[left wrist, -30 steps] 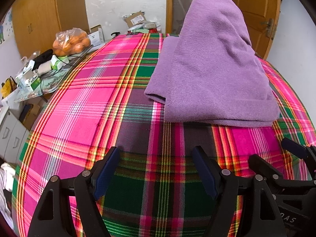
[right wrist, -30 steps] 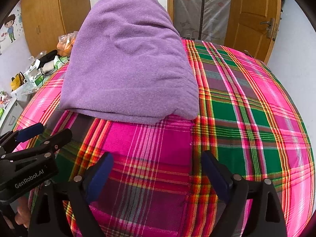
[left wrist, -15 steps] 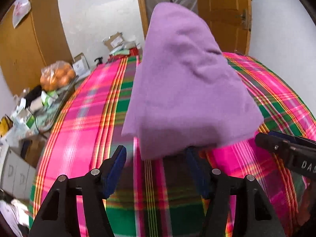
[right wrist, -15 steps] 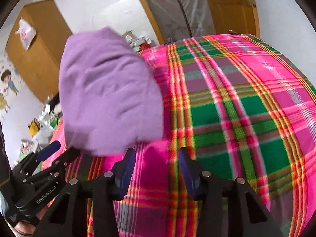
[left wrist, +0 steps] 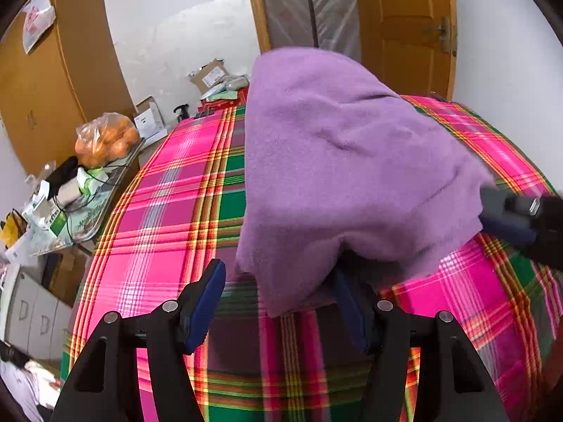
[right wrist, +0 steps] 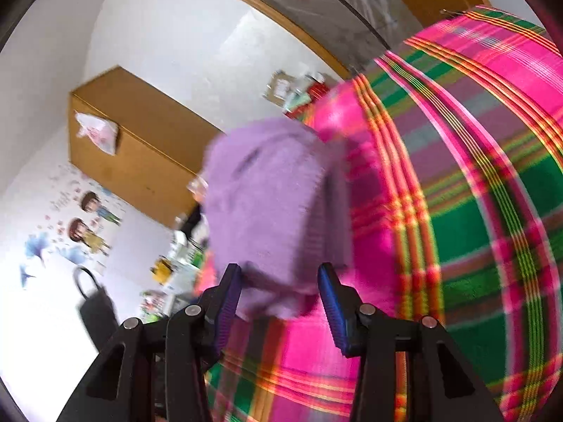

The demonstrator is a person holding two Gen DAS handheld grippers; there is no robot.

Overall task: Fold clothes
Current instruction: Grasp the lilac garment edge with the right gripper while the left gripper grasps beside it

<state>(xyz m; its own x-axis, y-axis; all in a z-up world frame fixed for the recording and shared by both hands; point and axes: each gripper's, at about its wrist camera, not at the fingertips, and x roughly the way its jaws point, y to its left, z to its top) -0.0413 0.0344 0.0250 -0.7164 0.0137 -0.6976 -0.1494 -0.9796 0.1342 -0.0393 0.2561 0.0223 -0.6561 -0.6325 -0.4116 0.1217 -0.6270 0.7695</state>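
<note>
Whereas a second ago the folded purple fleece garment lay flat well ahead of both tools, its near edge is now raised off the pink, green and yellow plaid cloth covering the surface, and a near corner droops between the fingers of the left gripper. The fingers of that gripper are spread wide, the right one partly hidden beneath the fleece; whether the fabric is pinched cannot be told. Since the earlier frame the right wrist camera has been rolled strongly to one side, so that the plaid surface is seen tilted and blurred. The right gripper is set at a moderate gap, narrower than a second ago, with a lobe of the garment hanging between its blue pads; contact with the pads cannot be judged through the blur. In the left wrist view the right tool is seen at the garment's right edge. Beside the covered surface a cluttered side table carries a clear bag of oranges. Wooden wardrobes and a wooden door are set against the white walls.
</note>
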